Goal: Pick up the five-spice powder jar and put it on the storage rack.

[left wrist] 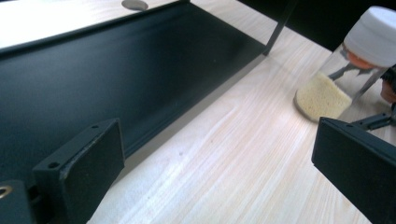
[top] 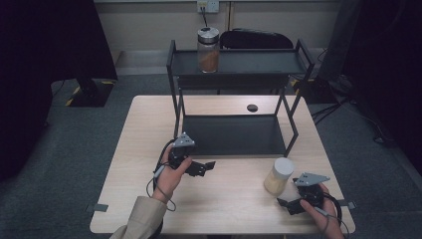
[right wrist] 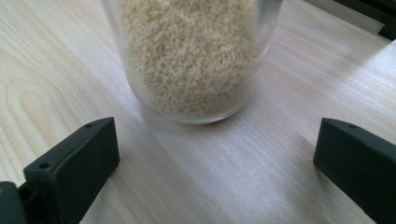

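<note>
Wooden surface (top: 224, 199) carries white-lidded jar of pale grain (top: 277, 176) before the right gripper (top: 286, 203), fingers open, approach step; next, advance and close; left gripper (top: 206, 166) open, idle.

Here's the table (top: 149, 149), pale wood grain, set square on a grey carpet floor (top: 69, 149). Toward twelve o'clock stands a black two-tier shelf rack (top: 234, 134), its legs planted on the wood, a dark round grommet hole (top: 252, 107) just behind the lower tier. Up on the top tier, at eleven, sits a jar of brown powder (top: 208, 50). Down at four o'clock, a white-lidded jar of pale grains (top: 278, 176) stands upright on the table, just off the rack's near right leg.
</note>
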A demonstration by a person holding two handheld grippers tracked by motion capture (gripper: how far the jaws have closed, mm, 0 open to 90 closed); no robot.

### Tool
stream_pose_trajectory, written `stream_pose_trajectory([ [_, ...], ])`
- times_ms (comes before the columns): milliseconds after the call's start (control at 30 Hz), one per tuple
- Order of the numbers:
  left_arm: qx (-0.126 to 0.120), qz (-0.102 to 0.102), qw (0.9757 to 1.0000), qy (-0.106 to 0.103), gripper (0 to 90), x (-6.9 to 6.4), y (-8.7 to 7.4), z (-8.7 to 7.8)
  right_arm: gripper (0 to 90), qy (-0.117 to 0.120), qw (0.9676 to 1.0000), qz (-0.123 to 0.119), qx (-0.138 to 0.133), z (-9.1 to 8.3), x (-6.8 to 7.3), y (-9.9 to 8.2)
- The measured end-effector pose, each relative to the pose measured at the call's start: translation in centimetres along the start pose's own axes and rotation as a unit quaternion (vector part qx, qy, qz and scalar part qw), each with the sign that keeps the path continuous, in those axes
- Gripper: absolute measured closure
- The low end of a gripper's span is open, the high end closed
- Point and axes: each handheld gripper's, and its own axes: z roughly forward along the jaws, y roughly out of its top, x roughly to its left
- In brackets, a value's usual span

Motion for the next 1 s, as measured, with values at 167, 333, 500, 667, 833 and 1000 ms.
stream_pose_trajectory([
  [167, 0.003, 0.0, 1.0, 0.001, 1.7, 0.0, -0.8, -0.2, 0.0, 0.0, 1.0, 0.0, 0.0, 0.0, 0.0, 0.0],
  [333, 0.008, -0.001, 1.0, 0.005, 1.8, 0.1, -1.6, -0.3, 0.0, 0.0, 1.0, 0.0, 0.0, 0.0, 0.0, 0.0],
  [500, 0.011, -0.003, 0.9999, 0.008, 1.8, 0.2, -2.4, -0.4, 0.0, 0.0, 1.0, 0.0, 0.0, 0.0, 0.0, 0.0],
  [667, 0.018, -0.005, 0.9998, 0.011, 1.8, 0.3, -3.3, -0.7, 0.0, 0.0, 1.0, 0.0, 0.0, 0.0, 0.0, 0.0],
  [833, 0.024, -0.008, 0.9996, 0.016, 1.7, 0.3, -4.0, -0.9, 0.0, 0.0, 1.0, 0.0, 0.0, 0.0, 0.0, 0.0],
  [1000, 0.031, -0.005, 0.9993, 0.019, 1.7, 0.4, -4.4, -0.9, 0.0, 0.0, 1.0, 0.0, 0.0, 0.0, 0.0, 0.0],
])
